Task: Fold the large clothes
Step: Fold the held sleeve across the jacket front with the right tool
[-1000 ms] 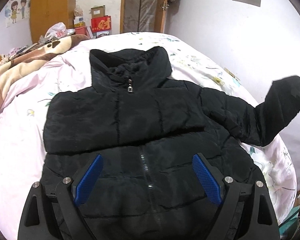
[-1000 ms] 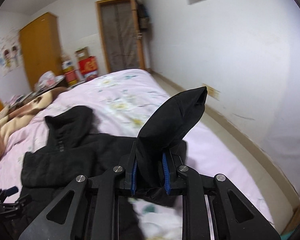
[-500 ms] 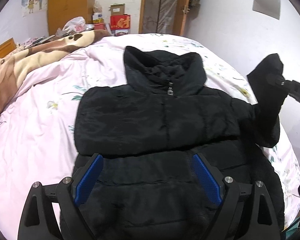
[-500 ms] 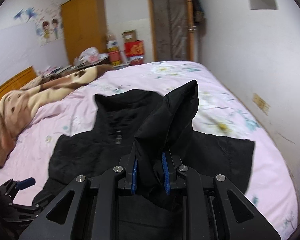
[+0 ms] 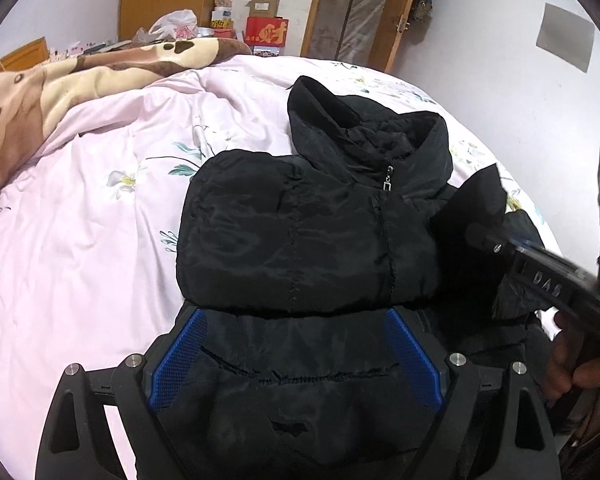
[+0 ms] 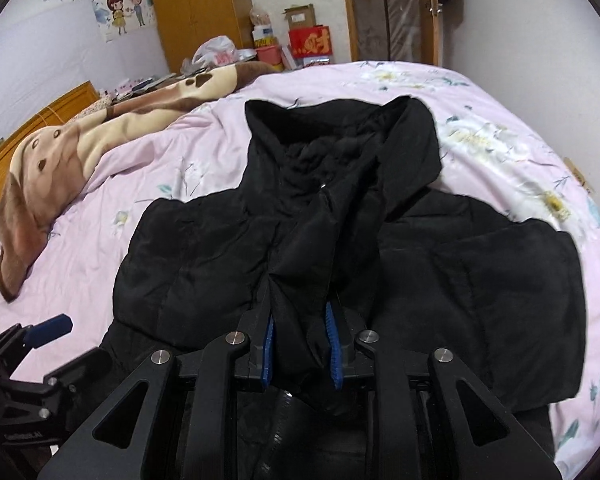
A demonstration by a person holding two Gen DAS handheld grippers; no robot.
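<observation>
Both jaws tell different stories. On the right gripper (image 6: 300, 354) the jaws are close together with the black sleeve (image 6: 320, 264) between them, and they have just been opening a little, so the sleeve may be about to drop. On the left gripper (image 5: 296, 360) the jaws are wide apart and hold nothing; they hang just over the bottom part of the jacket (image 5: 300, 232).

The big black puffy jacket lies flat on the bed (image 5: 100, 240), zipped up, with its collar (image 6: 340, 140) pointing away. One sleeve is already folded across the chest. The other sleeve is now being brought over the middle of the jacket by the right gripper. So the step in hand looks like folding the second sleeve in.

The next move likely calls for letting the sleeve go so it lies flat across the chest, then taking the bottom edge and folding it up toward the collar.

Farther off, a brown and cream blanket (image 6: 80, 160) sits on the far side of the bed, well apart from the jacket. Behind the bed stand a wooden wardrobe (image 6: 204, 12), some boxes (image 6: 310, 38) and a door (image 6: 392, 8). Nothing lies on the jacket or blocks the fold.
</observation>
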